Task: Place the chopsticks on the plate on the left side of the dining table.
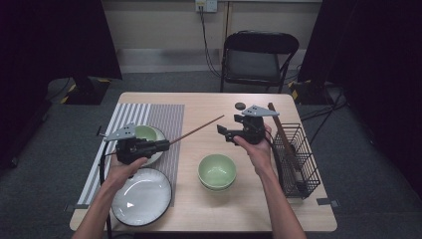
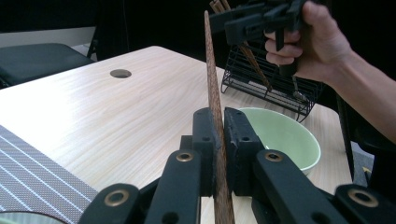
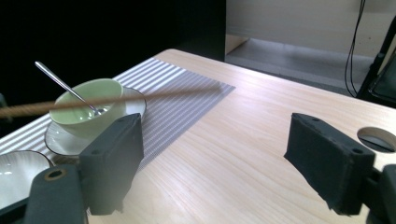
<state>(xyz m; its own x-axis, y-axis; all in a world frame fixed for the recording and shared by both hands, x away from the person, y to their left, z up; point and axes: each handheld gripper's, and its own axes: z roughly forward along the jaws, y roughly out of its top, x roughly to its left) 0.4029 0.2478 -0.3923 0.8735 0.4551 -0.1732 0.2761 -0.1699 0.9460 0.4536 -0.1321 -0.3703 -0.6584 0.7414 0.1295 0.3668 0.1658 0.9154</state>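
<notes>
High view first: the left gripper (image 1: 161, 145) is clamped on one end of a long brown wooden chopstick (image 1: 199, 130), which slants up and away over the light wooden table (image 1: 209, 209) toward the right gripper (image 1: 222, 131). That gripper is held in the air above the table's middle, just beyond the chopstick's far tip, with its jaws spread and nothing between them. A pale green ceramic bowl (image 1: 217, 171) sits near the front, a black wire basket (image 1: 298, 154) stands at the right edge, and a grey striped placemat (image 1: 164, 119) lies at the left, carrying a white round plate (image 1: 142, 196) and a second green bowl on a saucer (image 1: 149, 132).

Left gripper view: both black jaws press flat against the chopstick (image 2: 212, 84), which rises upright between them toward the right gripper (image 2: 233, 21) in the other hand (image 2: 313, 42).

Right gripper view: the jaws stand wide apart, empty. The chopstick (image 3: 93, 102) crosses blurred at the left, in front of the second green bowl, which holds a thin metal spoon (image 3: 65, 86).
</notes>
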